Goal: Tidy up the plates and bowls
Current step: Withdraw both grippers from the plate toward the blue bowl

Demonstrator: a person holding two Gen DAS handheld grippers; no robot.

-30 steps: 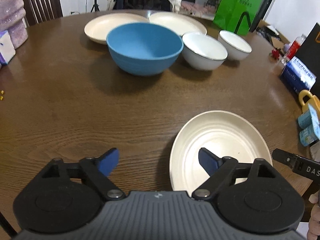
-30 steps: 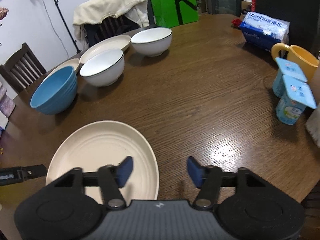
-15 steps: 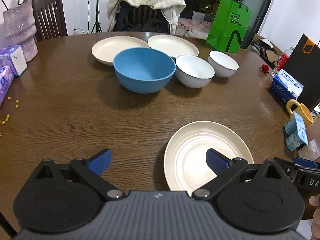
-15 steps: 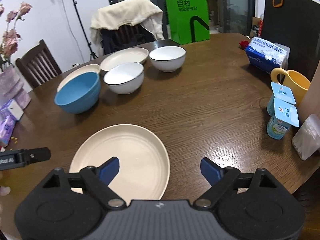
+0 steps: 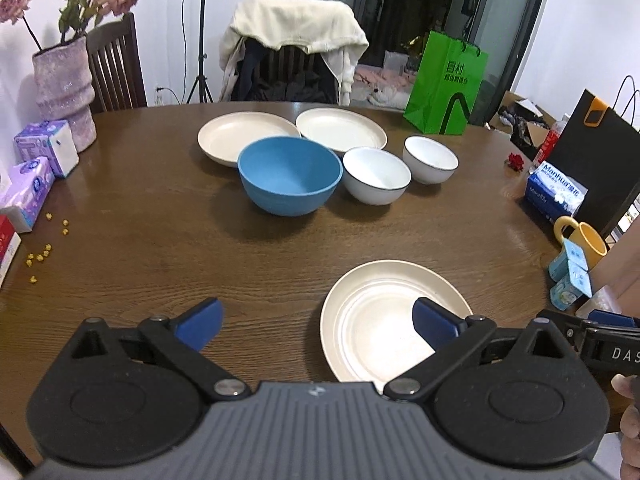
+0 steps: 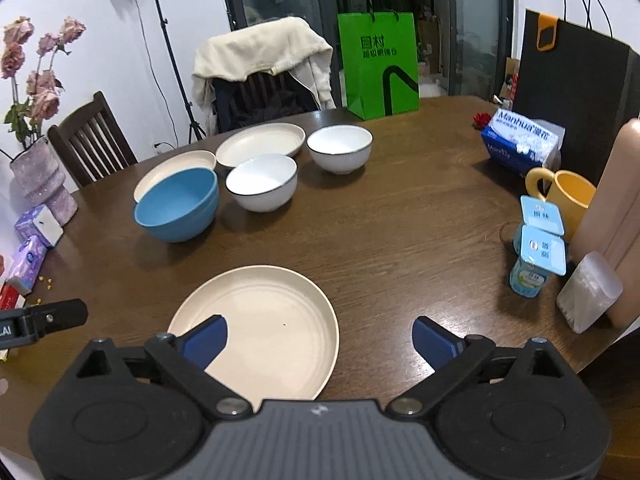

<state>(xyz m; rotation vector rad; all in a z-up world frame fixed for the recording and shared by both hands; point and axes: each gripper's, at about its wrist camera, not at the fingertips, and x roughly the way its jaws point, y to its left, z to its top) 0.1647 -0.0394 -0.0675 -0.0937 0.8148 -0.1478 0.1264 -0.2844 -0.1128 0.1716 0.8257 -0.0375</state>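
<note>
A cream plate (image 5: 372, 312) (image 6: 264, 320) lies alone on the near part of the round wooden table (image 5: 160, 208). Farther back stand a blue bowl (image 5: 290, 176) (image 6: 178, 208) and two white bowls (image 5: 376, 176) (image 6: 340, 154). Behind them lie two more cream plates (image 5: 244, 136) (image 6: 262, 146). My left gripper (image 5: 316, 320) hovers wide open above the near plate's left rim, holding nothing. My right gripper (image 6: 320, 338) hangs above the plate's right rim. Its jaws are opening and grip nothing.
At the right edge stand a yellow mug (image 6: 568, 196), yogurt cups (image 6: 536, 256), a blue tissue pack (image 6: 520, 144) and a black bag. Tissue packs (image 5: 28, 192) and a pink vase (image 5: 64, 92) sit on the left. A green bag (image 5: 444, 88) and chairs stand behind the table.
Both grippers have risen and drawn back from the near plate, which stays flat on the table. Both pairs of jaws have spread wider, the right one most.
</note>
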